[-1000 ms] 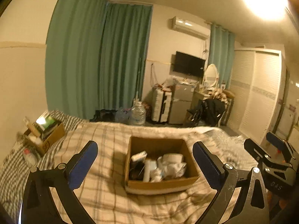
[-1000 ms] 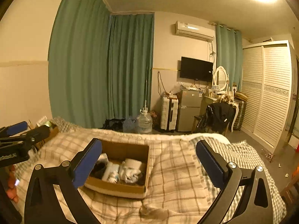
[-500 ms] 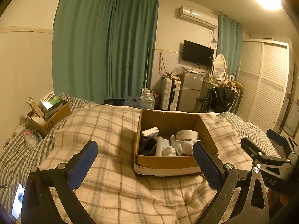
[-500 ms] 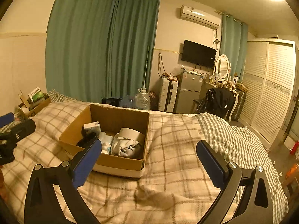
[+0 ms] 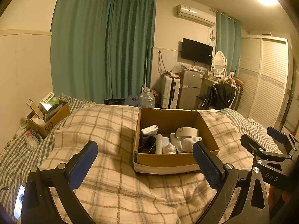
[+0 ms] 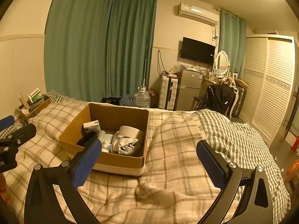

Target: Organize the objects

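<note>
An open cardboard box sits on the plaid bedspread. It holds a roll of white tape, a white packet, a white tube, a dark item and a crumpled light cloth. The box also shows in the right wrist view. My left gripper is open and empty, just short of the box's near wall. My right gripper is open and empty, right of the box, and shows at the right edge of the left wrist view.
A second cardboard box with books stands at the bed's far left, a plastic bottle beside it. A lit phone lies at the near left. Beyond the bed are a water jug, suitcase, small fridge, chair and wardrobe.
Both grippers have moved forward and lower toward the box, which now looks larger and nearer. Both stay open and empty.
</note>
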Motion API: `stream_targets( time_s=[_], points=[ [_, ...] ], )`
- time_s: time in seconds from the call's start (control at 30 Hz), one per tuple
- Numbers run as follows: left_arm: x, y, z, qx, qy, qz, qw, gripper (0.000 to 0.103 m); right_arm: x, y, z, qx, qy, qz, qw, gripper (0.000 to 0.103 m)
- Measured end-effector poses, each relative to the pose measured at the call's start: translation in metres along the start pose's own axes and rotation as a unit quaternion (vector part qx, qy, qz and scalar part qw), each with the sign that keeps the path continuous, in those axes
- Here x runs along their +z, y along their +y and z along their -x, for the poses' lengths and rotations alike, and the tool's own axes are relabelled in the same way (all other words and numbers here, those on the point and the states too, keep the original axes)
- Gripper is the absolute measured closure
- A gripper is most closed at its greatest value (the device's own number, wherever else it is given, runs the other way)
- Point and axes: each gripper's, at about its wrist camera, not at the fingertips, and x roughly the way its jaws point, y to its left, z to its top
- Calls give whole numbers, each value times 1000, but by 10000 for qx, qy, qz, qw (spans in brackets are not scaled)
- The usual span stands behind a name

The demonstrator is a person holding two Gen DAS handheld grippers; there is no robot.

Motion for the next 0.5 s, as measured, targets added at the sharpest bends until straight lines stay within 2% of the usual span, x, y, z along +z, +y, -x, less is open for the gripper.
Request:
stream_targets(
  time_s=[0.5],
  points=[
    [0,2,-1,8,-14,-22,10000,0,0,3,1,11,-7,-7,10000,1]
  ],
)
